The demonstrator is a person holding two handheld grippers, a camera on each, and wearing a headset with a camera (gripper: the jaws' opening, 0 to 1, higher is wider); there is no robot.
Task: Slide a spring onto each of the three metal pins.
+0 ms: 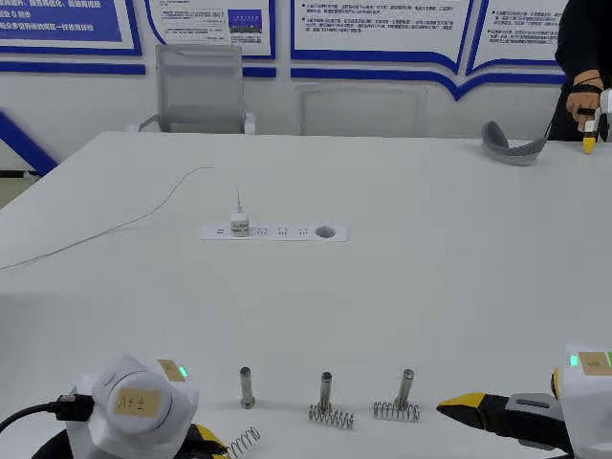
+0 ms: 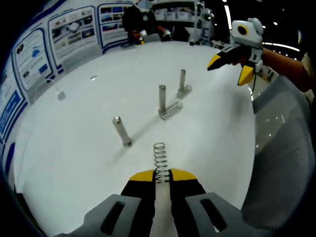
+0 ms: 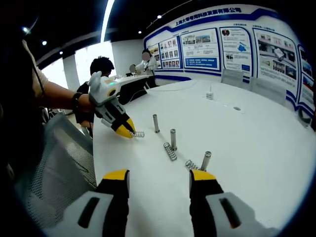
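Observation:
Three metal pins stand upright in a row near the table's front edge: left pin (image 1: 247, 387), middle pin (image 1: 325, 390), right pin (image 1: 406, 387). All three are bare. One spring (image 1: 331, 416) lies at the foot of the middle pin and another spring (image 1: 396, 411) at the foot of the right pin. My left gripper (image 2: 159, 176) is shut on the end of a third spring (image 2: 159, 158), which points toward the left pin (image 2: 121, 131). My right gripper (image 3: 159, 175) is open with nothing between its jaws, to the right of the right pin (image 3: 206, 160).
A power strip (image 1: 273, 231) with a small white plug (image 1: 239, 225) sits mid-table, and a thin cable (image 1: 115, 228) trails left. A grey curved object (image 1: 507, 145) lies at the far right beside another person's hand (image 1: 583, 98). A chair (image 1: 199, 88) stands behind the table.

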